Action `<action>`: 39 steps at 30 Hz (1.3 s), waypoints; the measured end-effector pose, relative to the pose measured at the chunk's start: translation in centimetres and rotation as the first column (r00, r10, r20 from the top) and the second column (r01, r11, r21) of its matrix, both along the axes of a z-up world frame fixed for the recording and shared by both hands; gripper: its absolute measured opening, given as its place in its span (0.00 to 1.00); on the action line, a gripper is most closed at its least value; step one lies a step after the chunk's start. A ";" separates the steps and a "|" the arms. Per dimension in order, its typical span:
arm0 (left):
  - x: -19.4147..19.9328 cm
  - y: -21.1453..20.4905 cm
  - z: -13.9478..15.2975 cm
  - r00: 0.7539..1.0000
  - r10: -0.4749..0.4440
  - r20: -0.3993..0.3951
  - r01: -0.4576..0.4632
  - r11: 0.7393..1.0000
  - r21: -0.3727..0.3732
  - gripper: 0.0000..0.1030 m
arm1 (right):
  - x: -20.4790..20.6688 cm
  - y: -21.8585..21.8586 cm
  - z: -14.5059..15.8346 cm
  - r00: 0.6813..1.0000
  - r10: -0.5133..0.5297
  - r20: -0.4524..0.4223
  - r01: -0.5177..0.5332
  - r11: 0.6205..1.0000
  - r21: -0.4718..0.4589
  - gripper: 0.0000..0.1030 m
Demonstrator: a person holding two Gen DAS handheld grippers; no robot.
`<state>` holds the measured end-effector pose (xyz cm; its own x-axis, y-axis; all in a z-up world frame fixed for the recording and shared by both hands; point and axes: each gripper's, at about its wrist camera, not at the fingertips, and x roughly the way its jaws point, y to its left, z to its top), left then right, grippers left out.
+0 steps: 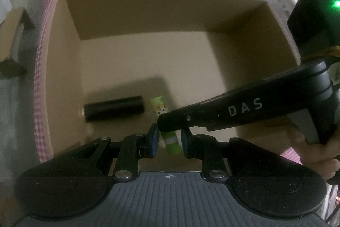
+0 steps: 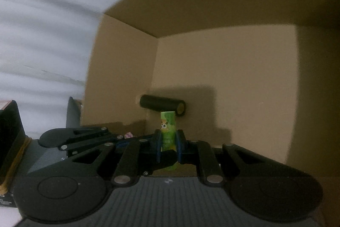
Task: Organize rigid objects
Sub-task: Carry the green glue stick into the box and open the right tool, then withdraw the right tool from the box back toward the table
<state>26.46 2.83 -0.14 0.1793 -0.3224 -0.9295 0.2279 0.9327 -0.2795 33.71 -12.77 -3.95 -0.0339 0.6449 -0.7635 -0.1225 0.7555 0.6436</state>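
Two items inside the box (image 1: 70, 40): black cylinder (image 1: 113, 108), green tube (image 2: 167, 127) tong-held.

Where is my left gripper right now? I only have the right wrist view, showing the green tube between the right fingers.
Observer: The left gripper sits at the lower end of the green tube, fingers either side, a gap showing at one pad.
Operator: Is the right gripper over it?
Observer: Yes, the right gripper crosses the tube's middle from the right.
Operator: Anything else?
Observer: A green light glows on its body.
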 end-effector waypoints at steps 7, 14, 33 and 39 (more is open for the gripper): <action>1.7 -0.1 -0.9 0.999 0.031 0.012 -0.032 0.994 0.106 0.22 | 2.4 1.8 -1.5 0.998 0.029 -0.053 -0.029 1.000 -0.007 0.15; 1.4 0.1 -0.3 0.997 0.062 0.055 -0.067 0.992 0.109 0.28 | 2.8 1.6 -1.3 0.999 0.017 -0.041 -0.016 1.000 0.006 0.18; -6.0 1.9 8.9 0.934 0.094 0.345 -0.101 0.995 0.004 0.44 | -3.0 -5.2 7.4 0.982 -0.070 0.175 0.058 0.995 0.075 0.32; -10.7 1.8 10.8 0.890 0.085 0.448 -0.072 0.996 -0.047 0.45 | -8.5 -7.6 11.3 0.948 -0.130 0.291 0.085 0.983 0.163 0.32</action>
<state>15.75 4.59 10.65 0.6014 -0.3149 -0.7343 0.2619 0.9460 -0.1911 25.19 -20.40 7.37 0.2575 0.7371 -0.6248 -0.2498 0.6754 0.6938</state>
